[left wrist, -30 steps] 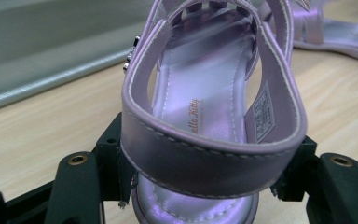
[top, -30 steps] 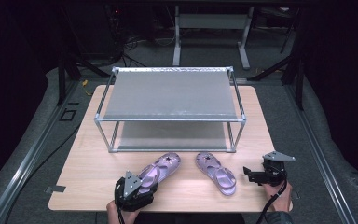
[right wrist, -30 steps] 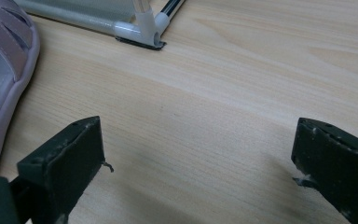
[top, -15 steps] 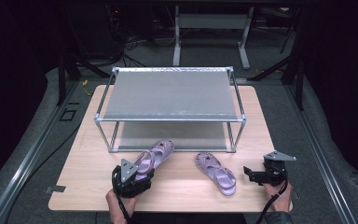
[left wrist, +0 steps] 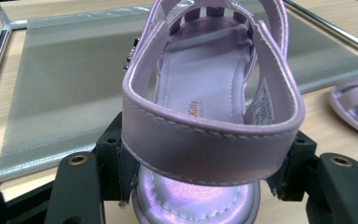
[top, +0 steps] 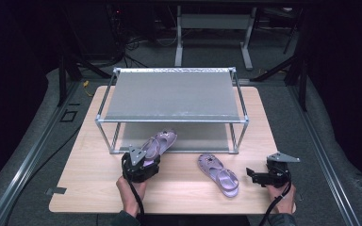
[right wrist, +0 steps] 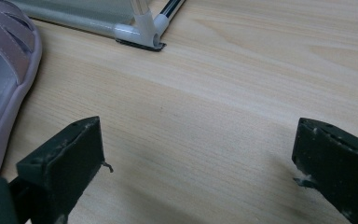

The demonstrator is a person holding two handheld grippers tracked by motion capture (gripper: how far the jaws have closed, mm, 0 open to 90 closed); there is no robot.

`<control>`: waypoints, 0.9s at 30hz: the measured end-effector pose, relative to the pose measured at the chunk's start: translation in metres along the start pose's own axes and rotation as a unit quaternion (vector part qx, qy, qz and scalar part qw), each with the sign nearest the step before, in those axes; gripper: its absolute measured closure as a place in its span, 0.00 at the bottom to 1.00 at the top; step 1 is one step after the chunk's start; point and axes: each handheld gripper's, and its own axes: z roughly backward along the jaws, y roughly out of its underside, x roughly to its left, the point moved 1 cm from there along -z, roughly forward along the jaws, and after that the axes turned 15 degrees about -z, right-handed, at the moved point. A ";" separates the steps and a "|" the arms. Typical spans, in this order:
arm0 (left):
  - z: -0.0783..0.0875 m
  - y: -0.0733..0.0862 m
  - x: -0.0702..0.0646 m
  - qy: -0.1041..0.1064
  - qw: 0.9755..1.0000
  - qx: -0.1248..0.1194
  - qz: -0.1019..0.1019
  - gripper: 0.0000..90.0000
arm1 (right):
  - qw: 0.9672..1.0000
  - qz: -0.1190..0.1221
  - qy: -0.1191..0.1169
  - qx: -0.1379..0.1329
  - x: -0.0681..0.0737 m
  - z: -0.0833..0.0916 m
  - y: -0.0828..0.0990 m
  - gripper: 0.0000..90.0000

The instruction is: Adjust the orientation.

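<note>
Two lilac strappy sandals show in the high view. One sandal is pinched at its heel by the left gripper, its toe reaching in under the front bar of the two-tier metal-framed rack with grey fabric shelves. The upper shelf carries nothing, and what shows of the lower shelf bears only that toe. The second sandal lies flat on the pale wooden table, just outside the rack's front right leg. The right gripper rests near it on the table edge, jaws spread and holding nothing.

In the left gripper view, the black jaws press on both sides of the held sandal's heel strap; beyond it lies the lower grey shelf, and the other sandal sits on the table at the right.

In the right gripper view, the jaws stand wide apart over bare wood, with the second sandal at the left edge and the rack's corner foot ahead.
</note>
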 end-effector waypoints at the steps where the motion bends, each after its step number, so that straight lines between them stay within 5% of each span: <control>1: 0.000 0.000 0.000 0.000 1.000 0.000 0.000 0.41 | 1.000 0.001 -0.001 -0.001 0.000 0.000 0.000 0.02; 17: -0.060 -0.011 0.006 -0.025 0.999 0.044 0.005 0.41 | 1.000 0.003 0.002 -0.001 0.000 0.000 0.000 0.02; 27: -0.071 -0.016 0.014 -0.034 0.998 0.047 0.015 0.41 | 1.000 0.003 0.000 -0.001 0.000 0.000 0.000 0.02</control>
